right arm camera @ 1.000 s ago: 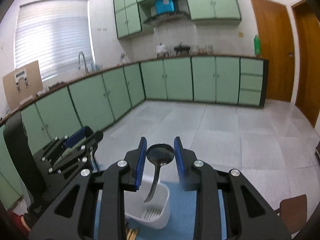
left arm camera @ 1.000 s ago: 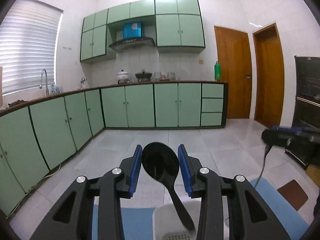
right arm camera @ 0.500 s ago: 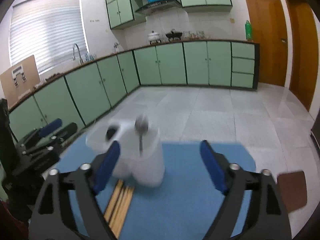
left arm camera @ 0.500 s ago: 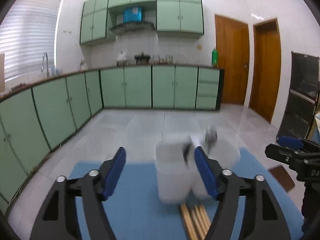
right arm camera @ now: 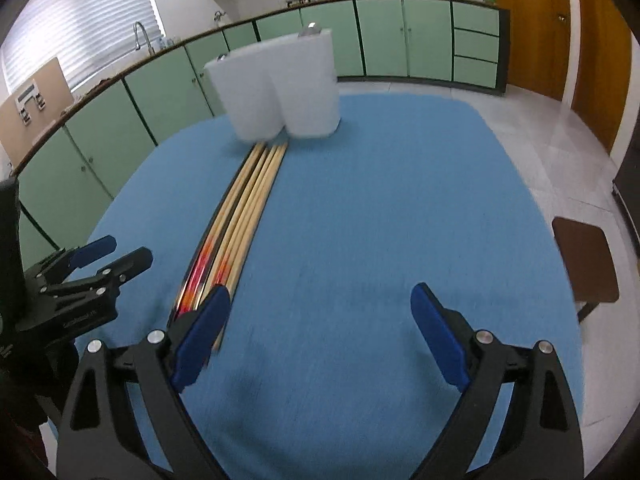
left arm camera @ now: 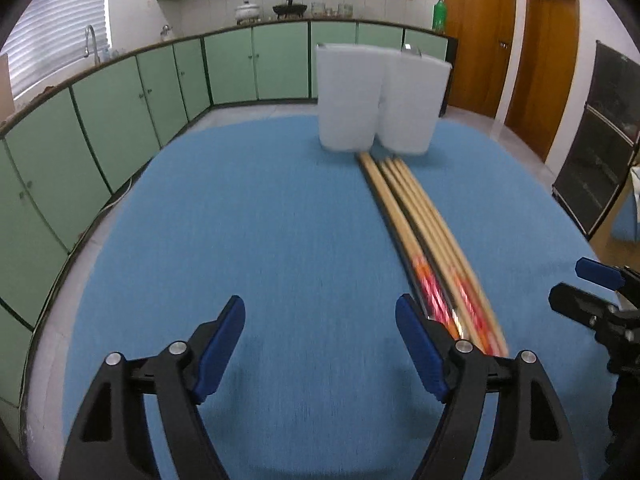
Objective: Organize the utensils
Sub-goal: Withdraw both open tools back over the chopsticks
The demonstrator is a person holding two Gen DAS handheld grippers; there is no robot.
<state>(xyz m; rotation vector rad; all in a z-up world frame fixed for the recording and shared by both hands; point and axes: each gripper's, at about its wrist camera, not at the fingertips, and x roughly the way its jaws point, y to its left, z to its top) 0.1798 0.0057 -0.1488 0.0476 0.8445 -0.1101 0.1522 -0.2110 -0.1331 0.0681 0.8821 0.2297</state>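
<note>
A white two-compartment utensil holder [left arm camera: 380,100] [right arm camera: 280,92] stands at the far side of the blue-covered table [left arm camera: 260,220] [right arm camera: 400,200]. Only small utensil tips [right arm camera: 310,31] poke above its rim. Several wooden chopsticks [left arm camera: 404,208] [right arm camera: 248,200] with red-patterned ends lie in a bundle from the holder toward me. My left gripper [left arm camera: 319,300] hovers low over the cloth just left of the chopstick ends, its jaws opening with nothing between them. My right gripper [right arm camera: 320,289] is open and holds nothing, just right of the same ends. Each gripper shows at the edge of the other's view.
Green base cabinets [left arm camera: 120,100] run along the walls beyond the table. A brown stool [right arm camera: 584,260] stands on the floor by the table's right side. A black rack [left arm camera: 600,140] is at the far right, near wooden doors [left arm camera: 476,36].
Both grippers let go of their dark spoons into the holder, opened wide, and dropped back and down toward the near ends of the chopsticks.
</note>
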